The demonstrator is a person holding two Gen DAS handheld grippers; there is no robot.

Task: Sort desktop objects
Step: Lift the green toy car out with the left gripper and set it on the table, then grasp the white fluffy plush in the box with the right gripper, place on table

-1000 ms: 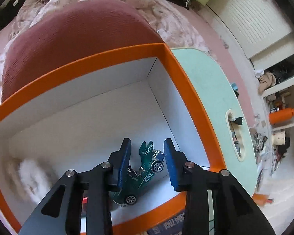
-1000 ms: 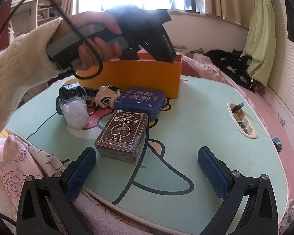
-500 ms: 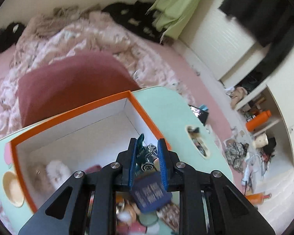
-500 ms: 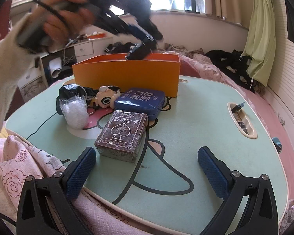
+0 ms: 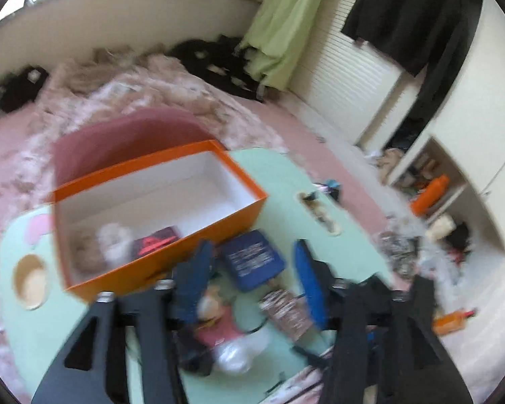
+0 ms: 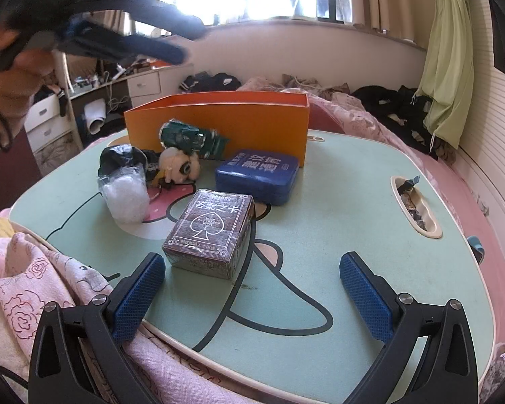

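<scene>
My left gripper point(image 5: 252, 252) hangs blurred above the table with its jaws opening and nothing pressed between the pads. In the right wrist view the left gripper point(image 6: 181, 43) sits high at top left in a person's hand. A green toy car point(image 6: 188, 138) shows blurred just in front of the orange box point(image 6: 235, 121), above the panda toy point(image 6: 180, 168). The orange box point(image 5: 158, 161) holds a fluffy item and a dark red pack. A blue tin point(image 6: 259, 175) and a brown card box point(image 6: 212, 232) lie on the table. My right gripper point(image 6: 252, 289) stands open at the near edge, empty.
A clear plastic bag point(image 6: 126, 195) lies left of the card box. The mint table point(image 6: 353, 202) has a slot point(image 6: 414, 205) of odds and ends at the right and a round cup hole point(image 5: 30, 281). A pink blanket point(image 6: 33, 279) overlaps the near left edge.
The left gripper shut on the green car inside the orange box, rose out and drew back over the table, and its jaws have parted. The car now shows outside the box front. The right gripper stayed still.
</scene>
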